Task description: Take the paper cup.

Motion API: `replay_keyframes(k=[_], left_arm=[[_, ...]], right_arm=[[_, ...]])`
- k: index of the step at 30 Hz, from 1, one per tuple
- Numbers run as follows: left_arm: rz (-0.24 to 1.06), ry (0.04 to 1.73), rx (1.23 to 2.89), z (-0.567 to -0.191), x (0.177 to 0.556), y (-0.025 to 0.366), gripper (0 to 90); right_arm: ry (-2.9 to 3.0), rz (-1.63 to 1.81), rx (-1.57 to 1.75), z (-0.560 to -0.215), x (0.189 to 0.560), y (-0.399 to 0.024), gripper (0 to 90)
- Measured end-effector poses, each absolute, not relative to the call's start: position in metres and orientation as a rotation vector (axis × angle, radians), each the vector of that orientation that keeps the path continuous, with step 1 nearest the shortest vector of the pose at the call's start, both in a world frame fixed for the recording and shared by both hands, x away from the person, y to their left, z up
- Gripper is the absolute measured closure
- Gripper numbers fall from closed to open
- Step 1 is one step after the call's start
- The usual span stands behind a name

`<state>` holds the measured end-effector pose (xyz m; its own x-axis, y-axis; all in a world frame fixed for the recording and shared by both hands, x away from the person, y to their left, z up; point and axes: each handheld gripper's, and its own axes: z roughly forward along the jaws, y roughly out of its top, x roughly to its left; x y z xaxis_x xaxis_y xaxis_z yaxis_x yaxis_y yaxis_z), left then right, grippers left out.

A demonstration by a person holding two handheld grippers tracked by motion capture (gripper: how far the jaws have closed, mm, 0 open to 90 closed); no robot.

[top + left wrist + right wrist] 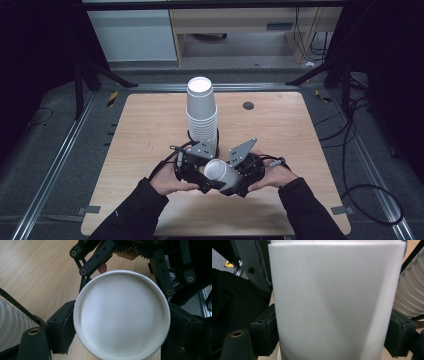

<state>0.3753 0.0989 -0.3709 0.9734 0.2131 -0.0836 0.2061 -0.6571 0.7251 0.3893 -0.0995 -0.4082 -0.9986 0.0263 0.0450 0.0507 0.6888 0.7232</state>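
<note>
A single white paper cup [220, 172] lies on its side between both grippers, just above the wooden table's front middle. My left gripper [200, 176] faces the cup's round end [122, 315], and its pads [61, 332] press on either side of it. My right gripper [236, 177] is shut across the cup's side wall [332, 300], with a pad [265, 332] against each flank. Just behind the grippers a tall stack of upturned white cups [202, 112] stands at the table's middle. The same stack shows at the edge of each gripper view [11, 325] [409, 292].
The light wooden table [145, 125] has a small black grommet [248, 105] at the back right. Metal rails [55, 160] run along both sides on the grey floor. Black cables [350, 150] trail at the right, and dark stand legs [100, 70] rise behind the table.
</note>
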Motion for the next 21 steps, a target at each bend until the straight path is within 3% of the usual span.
replay_keyframes(k=[21], left_arm=[[-0.032,0.292,2.372,-0.3737,0.3762,0.0892,19.8]], right_arm=[[-2.852,-1.19,-0.036,-0.4079,0.3885,-0.0938,16.9]])
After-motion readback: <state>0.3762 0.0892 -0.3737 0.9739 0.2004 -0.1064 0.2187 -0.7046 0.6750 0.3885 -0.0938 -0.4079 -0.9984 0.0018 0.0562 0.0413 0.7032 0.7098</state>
